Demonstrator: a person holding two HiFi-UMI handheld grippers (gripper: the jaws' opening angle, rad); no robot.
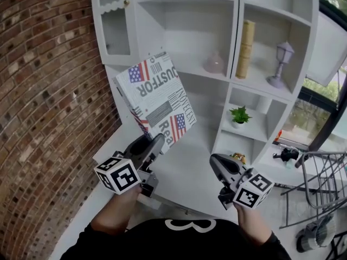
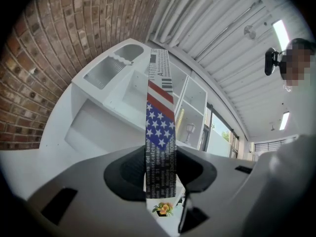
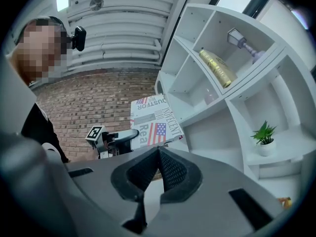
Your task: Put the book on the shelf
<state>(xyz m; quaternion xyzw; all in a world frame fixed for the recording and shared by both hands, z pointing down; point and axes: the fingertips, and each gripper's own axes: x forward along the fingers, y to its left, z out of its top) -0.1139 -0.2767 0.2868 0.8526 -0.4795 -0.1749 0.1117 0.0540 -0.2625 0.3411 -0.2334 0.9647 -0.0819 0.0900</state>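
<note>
The book (image 1: 157,99), its cover printed with newspaper text and American flags, hangs tilted in the air in front of the white shelf unit (image 1: 237,34). My left gripper (image 1: 155,143) is shut on the book's lower corner. In the left gripper view the book (image 2: 160,127) stands edge-on between the jaws of the left gripper (image 2: 161,184). My right gripper (image 1: 215,166) is lower right of the book, apart from it, with jaws together and nothing in them. The right gripper view shows its pads meeting at the right gripper (image 3: 158,157), with the book (image 3: 154,120) and the left gripper (image 3: 129,136) beyond.
The shelf compartments hold a pink vase (image 1: 214,63), a gold cylinder (image 1: 246,49), a purple lantern (image 1: 281,64) and a small potted plant (image 1: 239,115). A brick wall (image 1: 49,91) closes the left side. A metal wire rack (image 1: 320,183) stands at the right.
</note>
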